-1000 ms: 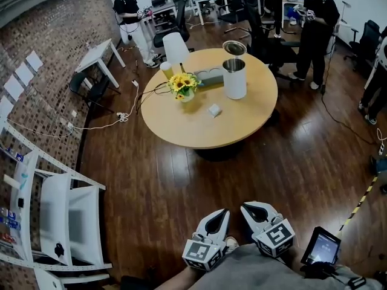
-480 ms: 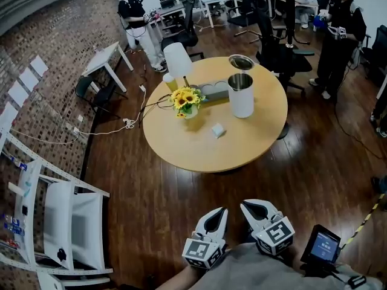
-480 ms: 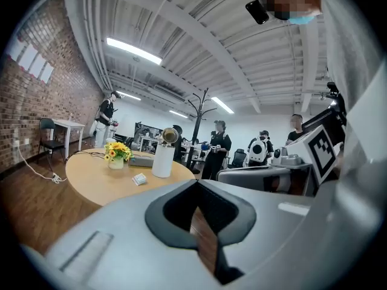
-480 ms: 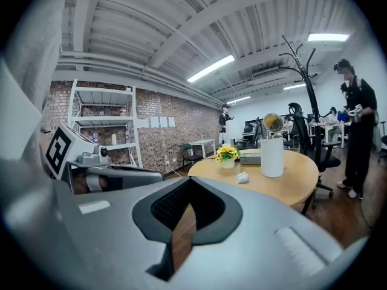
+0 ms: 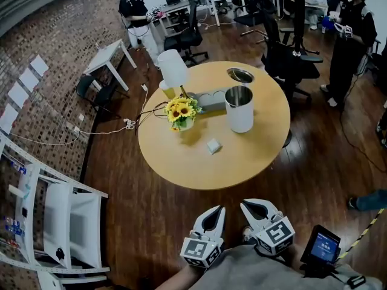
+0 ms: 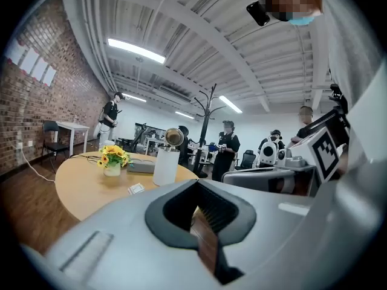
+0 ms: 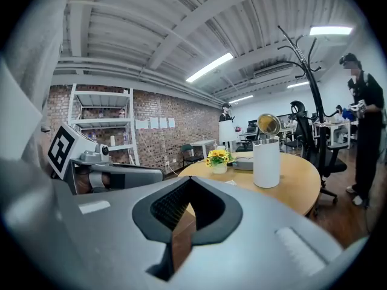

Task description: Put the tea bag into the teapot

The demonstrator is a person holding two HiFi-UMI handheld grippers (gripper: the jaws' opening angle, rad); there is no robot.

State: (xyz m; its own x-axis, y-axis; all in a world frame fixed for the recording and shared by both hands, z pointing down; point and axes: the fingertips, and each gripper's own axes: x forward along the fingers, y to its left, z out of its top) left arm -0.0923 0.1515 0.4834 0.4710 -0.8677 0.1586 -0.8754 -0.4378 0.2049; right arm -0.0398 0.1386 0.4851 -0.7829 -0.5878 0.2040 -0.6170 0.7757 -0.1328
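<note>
Short of the table (image 5: 175, 162), both claws ride side by side, the left claw (image 5: 214, 216) and the right claw (image 5: 254, 210) each clenched on nothing. The table has drawn nearer over the last second, so the approach is under way. The tea bag (image 5: 213, 145) lies untouched near the table's middle. The white teapot (image 5: 239, 109) waits toward the table's far right, lid tipped open.

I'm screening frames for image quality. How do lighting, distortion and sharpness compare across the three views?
Head view: evenly lit, edges bowed, sheen on the glossy floor, teapot crisp. Left gripper view: heavy fisheye, black corners, ceiling lights blown out, left gripper looming soft. Right gripper view: likewise, with the table sharp.
</note>
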